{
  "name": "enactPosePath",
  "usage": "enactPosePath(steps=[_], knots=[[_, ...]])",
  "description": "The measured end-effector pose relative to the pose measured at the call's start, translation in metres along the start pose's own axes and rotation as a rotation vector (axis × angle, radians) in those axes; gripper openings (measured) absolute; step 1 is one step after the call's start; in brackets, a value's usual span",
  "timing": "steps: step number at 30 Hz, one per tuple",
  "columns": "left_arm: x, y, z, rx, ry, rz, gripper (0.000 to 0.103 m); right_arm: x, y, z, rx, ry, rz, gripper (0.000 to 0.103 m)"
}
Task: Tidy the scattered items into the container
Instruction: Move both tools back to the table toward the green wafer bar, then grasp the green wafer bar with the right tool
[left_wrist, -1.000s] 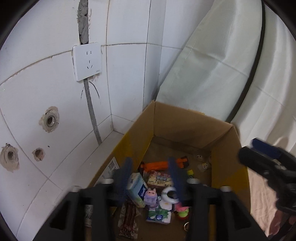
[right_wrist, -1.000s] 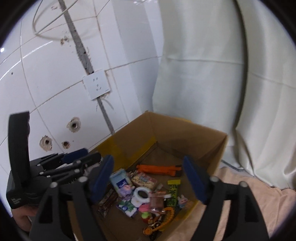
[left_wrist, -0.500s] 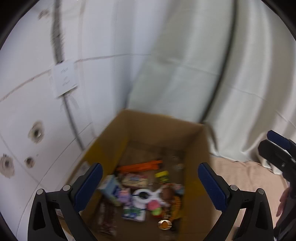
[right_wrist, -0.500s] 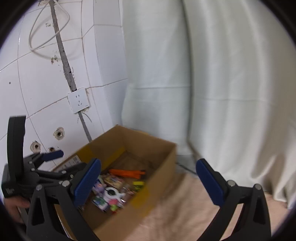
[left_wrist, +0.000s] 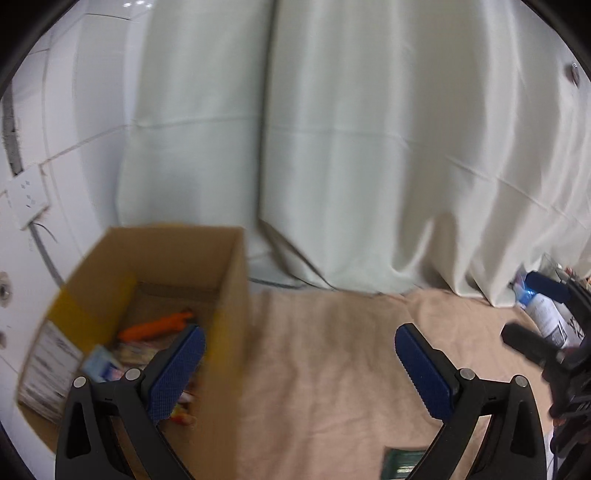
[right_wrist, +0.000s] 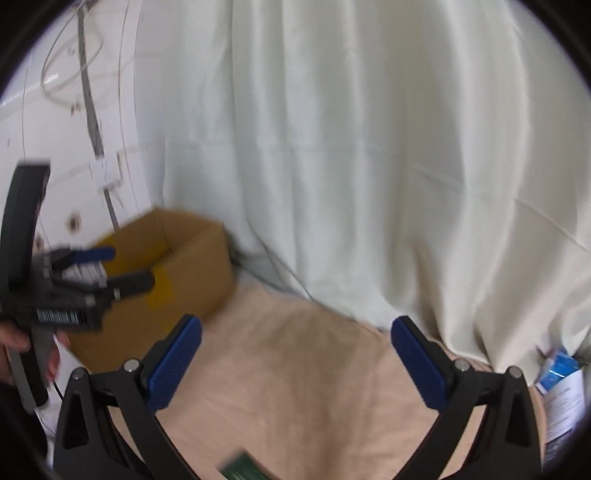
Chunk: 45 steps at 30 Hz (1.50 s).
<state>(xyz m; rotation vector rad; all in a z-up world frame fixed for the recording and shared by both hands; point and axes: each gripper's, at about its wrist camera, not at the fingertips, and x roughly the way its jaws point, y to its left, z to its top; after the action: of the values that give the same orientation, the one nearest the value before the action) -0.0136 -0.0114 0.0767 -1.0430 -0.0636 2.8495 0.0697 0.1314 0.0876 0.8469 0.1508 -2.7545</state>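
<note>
1. Cardboard box (left_wrist: 229, 295) sits at the wall on the left, already holding an orange toy (left_wrist: 155, 326) and other packets.
2. Left gripper (left_wrist: 299, 369) and right gripper (right_wrist: 295, 363) both gape wide, empty.
3. A dark green item (right_wrist: 240, 467) lies on the beige cloth (left_wrist: 325, 350), apparently left to collect.

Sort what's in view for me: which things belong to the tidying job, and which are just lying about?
Job:
cardboard box, already holding the orange toy and blurred packets
dark green item on the beige cloth
left claw and right claw, both open and empty

Lying about:
white curtain
wall socket
blue-and-white packages by the curtain
</note>
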Motion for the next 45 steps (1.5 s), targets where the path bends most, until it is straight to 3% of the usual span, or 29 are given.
enactPosePath(steps=[9, 19, 23, 25, 32, 34, 35, 42, 45], knots=[[0.062, -0.028, -0.056, -0.045, 0.148, -0.023, 0.103, 0.039, -0.011, -0.088, -0.081, 0.189, 0.117, 0.103], [0.093, -0.037, -0.12, -0.001, 0.217, 0.021, 0.103, 0.05, 0.013, -0.15, -0.172, 0.244, 0.314, 0.103], [0.101, -0.036, -0.131, 0.014, 0.247, 0.074, 0.103, 0.054, 0.022, -0.166, -0.189, 0.279, 0.384, 0.102], [0.098, -0.035, -0.133, 0.018, 0.225, 0.096, 0.103, 0.06, 0.024, -0.173, -0.17, 0.305, 0.425, 0.101], [0.099, -0.031, -0.133, 0.006, 0.219, 0.1, 0.103, 0.078, 0.039, -0.185, -0.256, 0.343, 0.4, 0.076], [0.098, -0.03, -0.131, 0.003, 0.202, 0.096, 0.103, 0.079, 0.039, -0.183, -0.275, 0.344, 0.38, 0.064], [0.098, -0.029, -0.131, 0.001, 0.197, 0.099, 0.103, 0.078, 0.037, -0.181, -0.267, 0.343, 0.375, 0.051], [0.102, -0.023, -0.128, -0.022, 0.181, 0.093, 0.103, 0.081, 0.02, -0.162, -0.146, 0.274, 0.266, 0.047], [0.1, -0.023, -0.126, -0.031, 0.163, 0.093, 0.103, 0.078, 0.013, -0.145, -0.081, 0.186, 0.125, 0.047]])
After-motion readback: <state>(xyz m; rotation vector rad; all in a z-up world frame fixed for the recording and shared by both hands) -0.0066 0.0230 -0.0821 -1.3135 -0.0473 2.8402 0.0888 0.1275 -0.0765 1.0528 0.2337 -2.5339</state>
